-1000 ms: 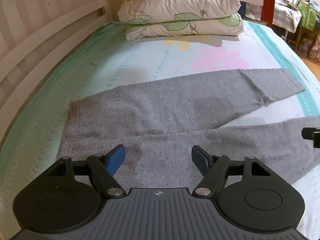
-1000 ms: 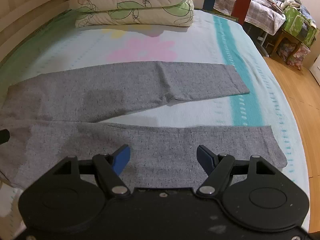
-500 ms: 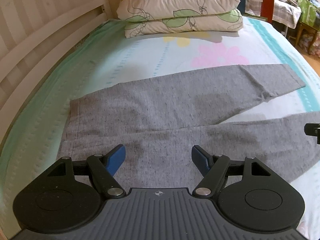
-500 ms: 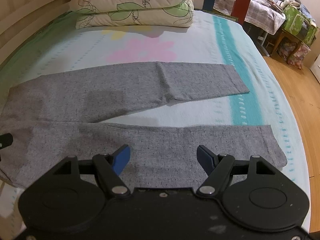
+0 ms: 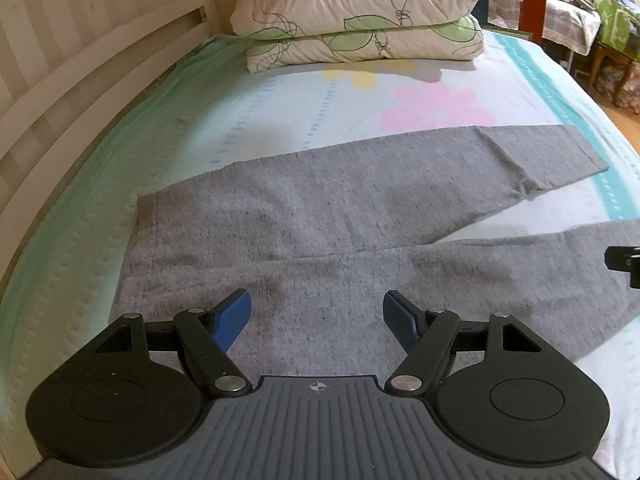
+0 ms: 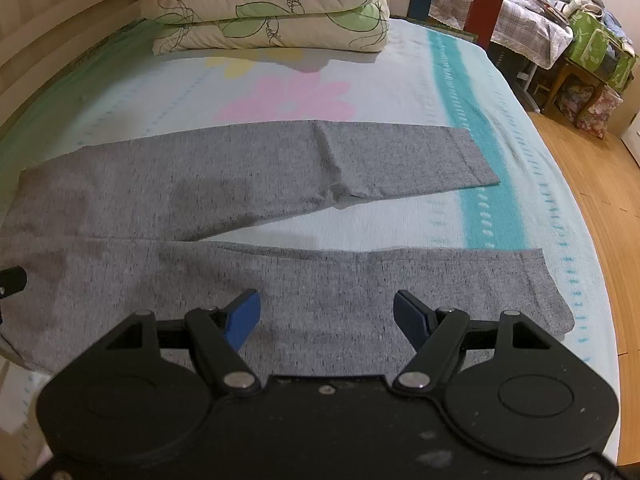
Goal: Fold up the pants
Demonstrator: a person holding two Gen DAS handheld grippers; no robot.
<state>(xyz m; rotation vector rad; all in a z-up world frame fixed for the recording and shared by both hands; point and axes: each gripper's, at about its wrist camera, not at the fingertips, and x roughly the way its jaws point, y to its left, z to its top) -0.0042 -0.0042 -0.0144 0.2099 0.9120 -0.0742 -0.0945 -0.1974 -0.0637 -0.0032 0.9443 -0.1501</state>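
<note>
Grey pants lie flat on the bed, waistband at the left, both legs spread apart toward the right. They also show in the right wrist view. My left gripper is open and empty, hovering over the hip part near the front edge. My right gripper is open and empty over the near leg, whose cuff lies to its right. A bit of the right gripper shows at the right edge of the left wrist view.
Two stacked pillows lie at the head of the bed. A white slatted bed rail runs along the left side. The wooden floor and cluttered furniture are to the right of the bed.
Both grippers have dipped and shifted slightly over the pants; the view has tilted down a little. The pants have not moved and both jaws stay open.
</note>
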